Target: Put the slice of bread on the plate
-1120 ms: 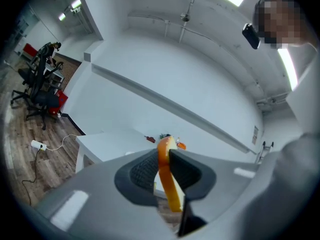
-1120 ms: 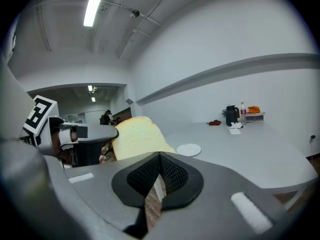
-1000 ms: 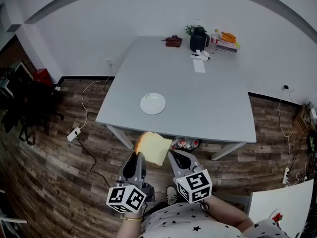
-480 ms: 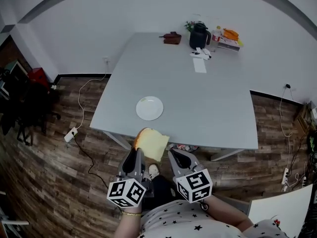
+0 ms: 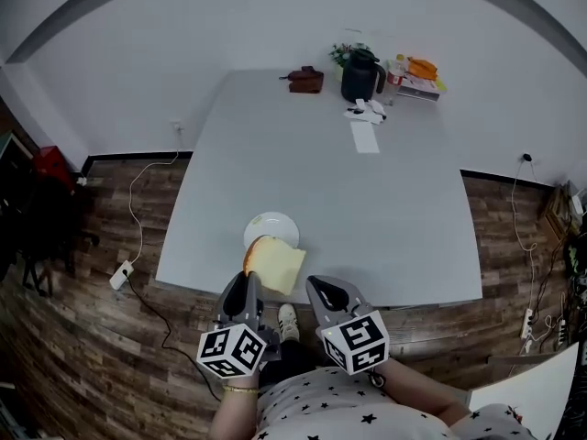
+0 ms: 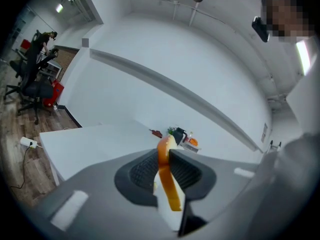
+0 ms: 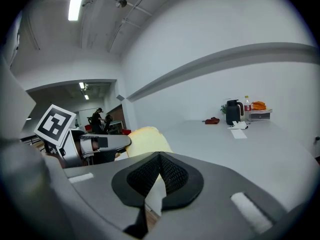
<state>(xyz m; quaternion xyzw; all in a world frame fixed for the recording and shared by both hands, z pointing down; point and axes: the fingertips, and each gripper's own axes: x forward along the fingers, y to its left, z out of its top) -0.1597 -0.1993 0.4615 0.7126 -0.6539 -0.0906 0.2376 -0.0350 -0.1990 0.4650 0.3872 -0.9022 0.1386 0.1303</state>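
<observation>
1. Bread slice [image 5: 275, 266] in the head view was short of the table [image 5: 367, 191] a second ago. Now it hangs over the near rim of the plate [image 5: 266, 220], so I judge only lowering and release remain.
2. Left gripper view: the left hand-held gripper [image 6: 167, 166] is clamped on the slice's crust edge.
3. Right gripper view: the right hand-held gripper [image 7: 160, 156] has its jaws together, holding nothing.

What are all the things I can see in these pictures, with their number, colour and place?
table: one, light grey, centre
plate: one, white, near table edge
slice of bread: one, pale with brown crust, held close to the plate
jug: one, black, far table end
paper: one, white, before the jug
power strip: one, white, wooden floor, left
left gripper: grey, shut on the slice of bread
right gripper: grey, shut, empty
</observation>
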